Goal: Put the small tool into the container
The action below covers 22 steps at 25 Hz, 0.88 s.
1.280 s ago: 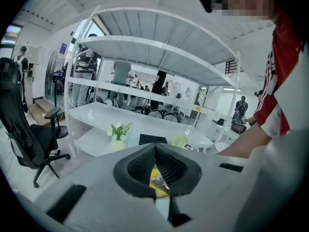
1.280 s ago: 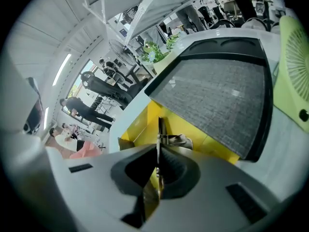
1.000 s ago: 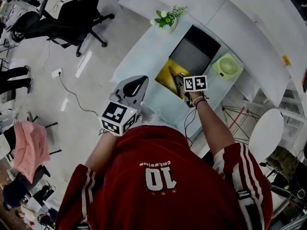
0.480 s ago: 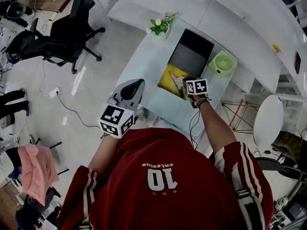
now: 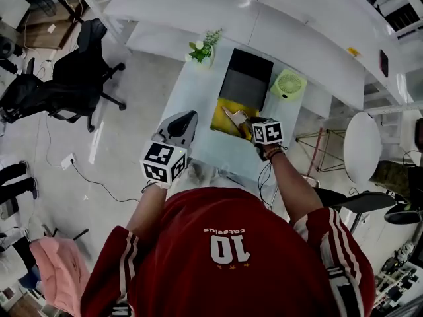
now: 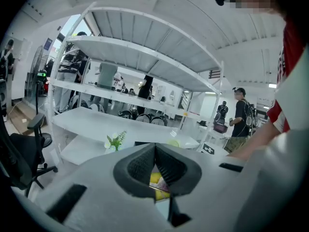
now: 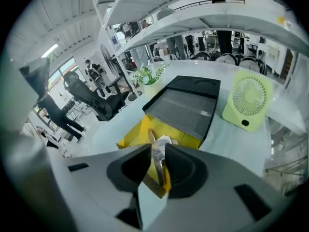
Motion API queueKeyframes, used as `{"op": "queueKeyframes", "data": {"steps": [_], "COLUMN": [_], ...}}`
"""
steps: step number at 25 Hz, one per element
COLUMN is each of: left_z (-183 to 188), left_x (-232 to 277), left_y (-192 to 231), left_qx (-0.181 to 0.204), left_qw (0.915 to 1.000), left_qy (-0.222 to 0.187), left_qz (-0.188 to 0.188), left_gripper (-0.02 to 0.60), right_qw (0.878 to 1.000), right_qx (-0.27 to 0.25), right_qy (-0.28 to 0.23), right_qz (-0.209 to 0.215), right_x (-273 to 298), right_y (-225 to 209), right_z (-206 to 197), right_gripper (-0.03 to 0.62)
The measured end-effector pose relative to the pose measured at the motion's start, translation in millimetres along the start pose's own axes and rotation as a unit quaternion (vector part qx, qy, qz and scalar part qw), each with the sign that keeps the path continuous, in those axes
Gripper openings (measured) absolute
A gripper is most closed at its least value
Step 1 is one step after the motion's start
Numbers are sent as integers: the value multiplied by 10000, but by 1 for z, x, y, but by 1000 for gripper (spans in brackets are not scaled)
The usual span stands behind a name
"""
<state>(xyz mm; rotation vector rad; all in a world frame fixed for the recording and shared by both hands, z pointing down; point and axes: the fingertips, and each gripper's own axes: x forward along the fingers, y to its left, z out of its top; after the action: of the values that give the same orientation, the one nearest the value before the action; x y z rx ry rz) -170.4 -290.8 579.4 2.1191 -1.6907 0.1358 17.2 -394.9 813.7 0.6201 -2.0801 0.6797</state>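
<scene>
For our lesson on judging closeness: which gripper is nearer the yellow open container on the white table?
Right. The right gripper sits over the yellow open container's near edge, shut on a small metal tool; the left gripper hangs off to its left, clearly apart.

A shared office or lab: black swivel chairs (image 5: 74, 90) at ten o'clock, long white shelves (image 5: 198, 8) at twelve, people (image 6: 239, 121) standing beyond.
</scene>
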Motion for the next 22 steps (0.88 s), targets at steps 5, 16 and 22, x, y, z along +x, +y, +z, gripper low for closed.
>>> {"op": "queueKeyframes", "data": {"steps": [5,16,22], "left_z": [6,40,52], "left_x": [-2,-22,-41], "left_y": [-13,-27,-34], "left_qx": [41,280,467], "left_qw": [9993,9939,9896], "left_qy": [-49,-245,-306], "left_qz": [-367,-1040,-1324], "left_gripper": [2,2,2], "right_qw": [9990,9710,9551], "right_qx": [320,1004,1009], "right_qy": [-282,-2132,-2742], "right_qz": [-162,-401,-502], "right_x": [-35,-162,-211], "right_y": [10,47,82], "right_z": [-12,31,41], "right_gripper": [84,83,80]}}
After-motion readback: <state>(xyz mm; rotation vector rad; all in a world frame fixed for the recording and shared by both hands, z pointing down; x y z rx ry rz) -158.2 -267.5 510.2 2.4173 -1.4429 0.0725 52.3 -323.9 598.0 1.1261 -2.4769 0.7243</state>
